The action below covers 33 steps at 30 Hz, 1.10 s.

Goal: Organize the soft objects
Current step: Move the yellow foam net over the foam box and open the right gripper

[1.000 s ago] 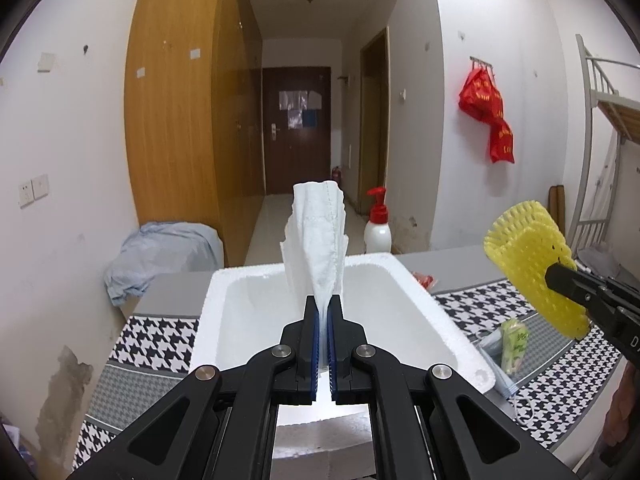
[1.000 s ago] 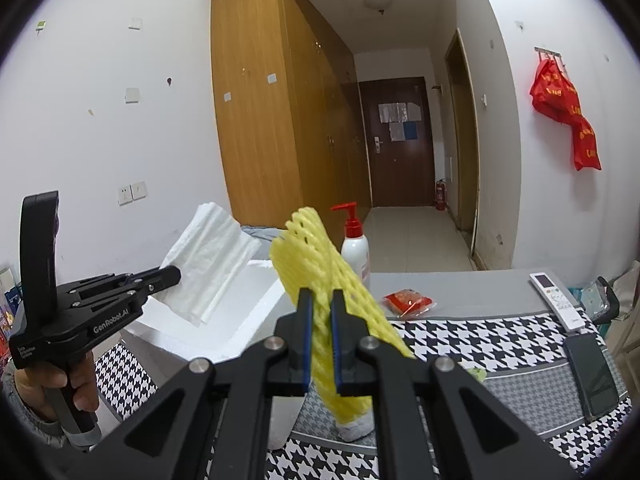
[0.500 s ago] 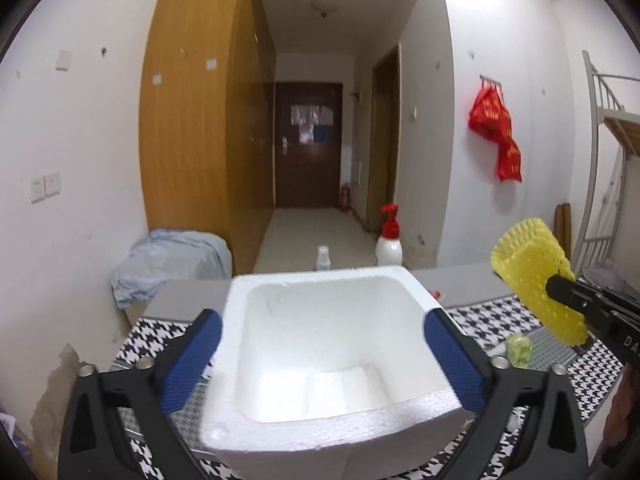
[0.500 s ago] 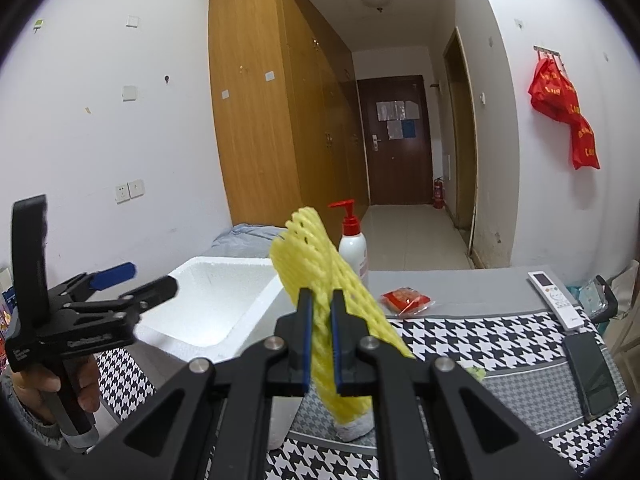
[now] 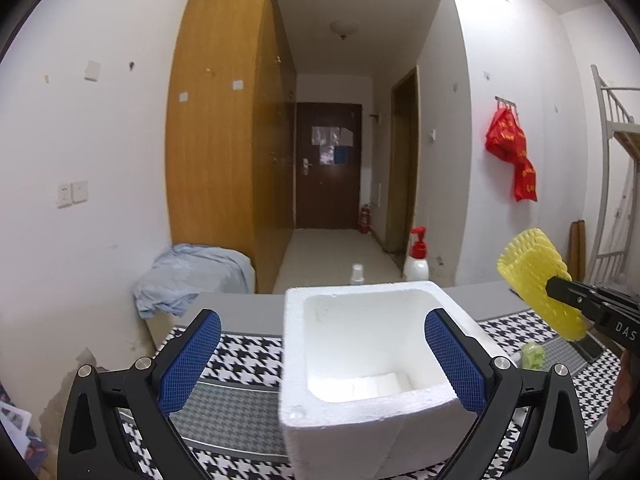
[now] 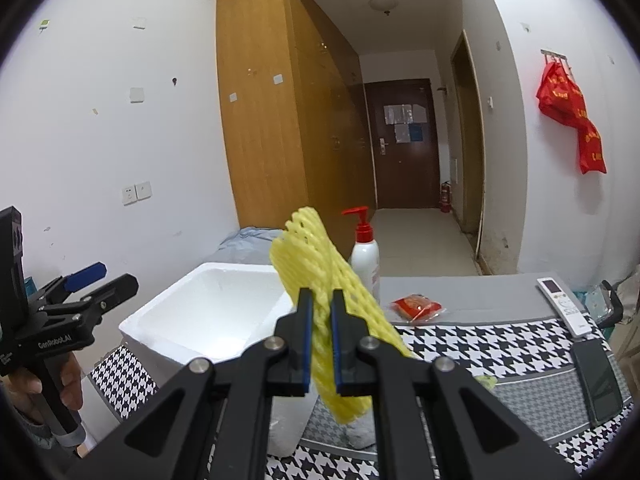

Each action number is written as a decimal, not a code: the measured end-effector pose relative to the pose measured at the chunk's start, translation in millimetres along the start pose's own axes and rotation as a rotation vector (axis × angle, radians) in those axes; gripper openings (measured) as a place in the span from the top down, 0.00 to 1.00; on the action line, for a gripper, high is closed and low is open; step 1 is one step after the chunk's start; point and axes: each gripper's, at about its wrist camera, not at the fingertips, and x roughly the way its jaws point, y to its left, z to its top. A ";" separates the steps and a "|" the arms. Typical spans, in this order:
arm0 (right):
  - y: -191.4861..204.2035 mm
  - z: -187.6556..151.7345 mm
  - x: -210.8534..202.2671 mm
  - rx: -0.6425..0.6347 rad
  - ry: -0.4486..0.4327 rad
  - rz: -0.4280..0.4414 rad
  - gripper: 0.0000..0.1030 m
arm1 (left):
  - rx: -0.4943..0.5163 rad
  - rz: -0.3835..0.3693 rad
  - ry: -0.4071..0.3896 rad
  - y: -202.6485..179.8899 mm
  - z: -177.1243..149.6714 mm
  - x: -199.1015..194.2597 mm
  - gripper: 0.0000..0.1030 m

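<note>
Left tongs (image 5: 324,354): spread wide, nothing between the blue pads (image 5: 190,364); they stand on either side of the foam box (image 5: 372,412) without touching it.
Right tongs (image 6: 319,344): clamped narrow on the yellow foam net (image 6: 316,276), held up just right of the foam box.
Foam box: white, open-topped, standing on the tabletop (image 6: 500,354); a folded white cloth (image 5: 368,386) lies flat on its bottom.
Only the left view shows: the white cloth inside the box, a small white bottle (image 5: 357,274) behind the box, a metal bed frame (image 5: 614,184) far right of it.
Only the right view shows: a white remote (image 6: 562,306), a dark phone (image 6: 598,380) and a red packet (image 6: 418,308), all right of the box; a person's hand (image 6: 60,384) gripping the left handle.
Surface: black-and-white houndstooth mat over grey.
Room: white walls, wooden wardrobe (image 5: 228,140), dark door (image 5: 328,172) down a hallway beyond the box, red bags (image 6: 572,116) hung on the wall.
Count: one box, one net, one cloth, one pump bottle (image 6: 365,256).
</note>
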 end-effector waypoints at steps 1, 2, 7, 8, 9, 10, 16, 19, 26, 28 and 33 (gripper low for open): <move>1.3 0.1 0.1 -0.003 -0.001 0.006 0.90 | -0.010 0.009 0.000 4.1 -0.9 -2.0 0.01; 2.1 -0.3 0.4 -0.006 -0.001 0.009 0.90 | -0.014 0.014 0.002 6.7 -1.5 -2.7 0.01; 7.9 3.6 8.2 -0.014 0.010 0.024 0.90 | -0.026 0.042 -0.011 17.9 -3.4 -10.2 0.01; 9.5 4.5 8.9 -0.017 0.008 0.027 0.90 | -0.023 0.047 -0.009 19.5 -4.5 -10.7 0.01; 11.8 5.5 9.8 -0.022 0.007 0.030 0.90 | -0.020 0.050 -0.005 21.0 -5.2 -10.4 0.01; 13.8 5.6 10.6 -0.029 0.008 0.029 0.90 | -0.019 0.055 -0.005 23.7 -6.6 -10.8 0.01; 22.5 8.2 19.7 -0.037 0.028 0.037 0.90 | -0.046 0.077 -0.007 39.4 -13.4 -15.6 0.01; 30.1 9.3 23.5 -0.047 0.035 0.046 0.90 | -0.041 0.100 -0.008 44.9 -16.1 -17.3 0.01; 50.4 13.1 37.8 -0.071 0.056 0.083 0.90 | -0.076 0.141 -0.004 63.3 -22.0 -23.3 0.01; 55.8 13.2 42.1 -0.079 0.060 0.097 0.90 | -0.079 0.148 -0.001 67.9 -25.2 -25.6 0.01; 69.3 12.2 55.1 -0.100 0.088 0.121 0.90 | -0.084 0.177 -0.001 76.2 -31.5 -29.1 0.01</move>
